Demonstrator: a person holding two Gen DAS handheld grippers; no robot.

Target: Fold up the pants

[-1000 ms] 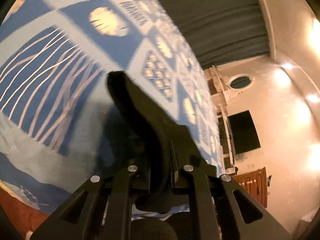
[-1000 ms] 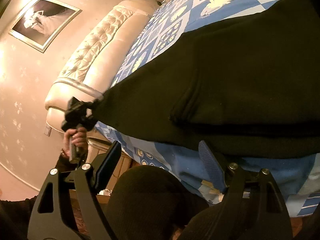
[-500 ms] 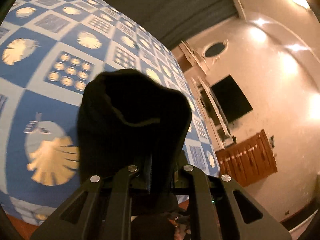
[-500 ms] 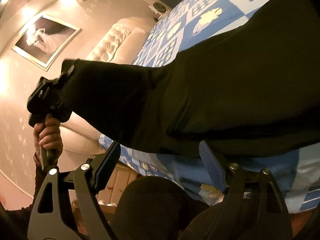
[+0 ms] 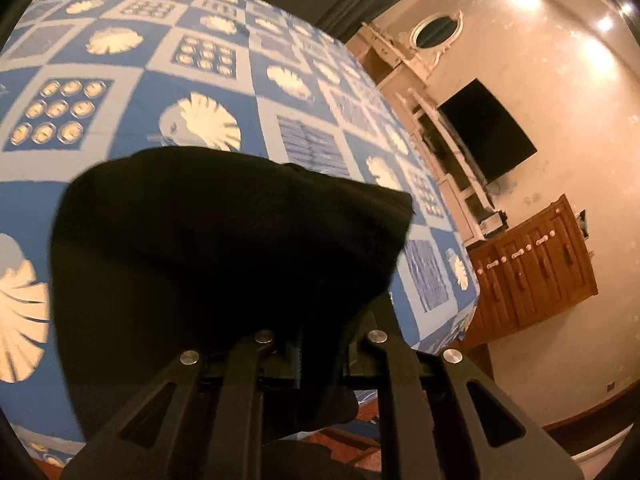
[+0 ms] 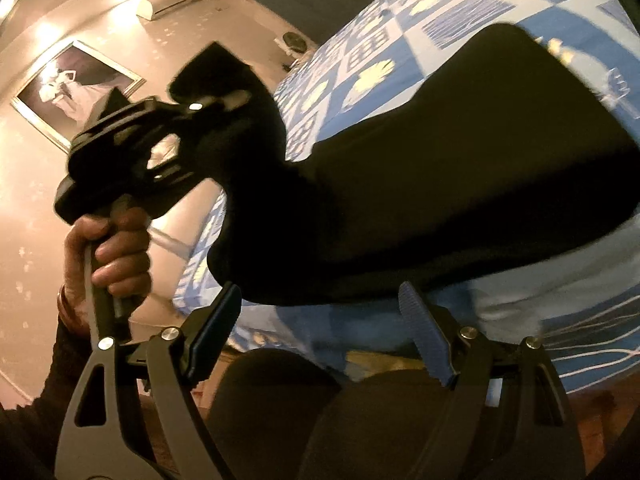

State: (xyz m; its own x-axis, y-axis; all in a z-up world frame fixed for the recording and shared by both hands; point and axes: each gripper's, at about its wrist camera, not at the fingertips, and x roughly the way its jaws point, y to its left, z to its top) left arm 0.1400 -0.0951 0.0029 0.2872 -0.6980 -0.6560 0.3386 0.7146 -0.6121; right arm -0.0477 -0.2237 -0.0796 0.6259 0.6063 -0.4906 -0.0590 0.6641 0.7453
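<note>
The black pants (image 6: 460,184) lie on a bed with a blue and white patterned cover (image 6: 448,28). My left gripper (image 5: 316,344) is shut on one end of the pants (image 5: 224,240), and the cloth drapes over and hides its fingertips. In the right wrist view the left gripper (image 6: 200,120) holds that end lifted above the bed, carried over the rest of the pants. My right gripper (image 6: 320,320) is open and empty, just below the near edge of the pants, not touching them.
The bed cover (image 5: 208,80) spreads wide beyond the pants. A wooden cabinet (image 5: 532,268) and a dark TV (image 5: 484,128) stand past the bed's far side. A padded headboard and a framed picture (image 6: 76,88) are on the left wall. My knees (image 6: 280,420) are below.
My left gripper has lifted its end of the pants and swung it up and across over the bed, toward the right gripper. The right gripper has stayed open near the pants' edge.
</note>
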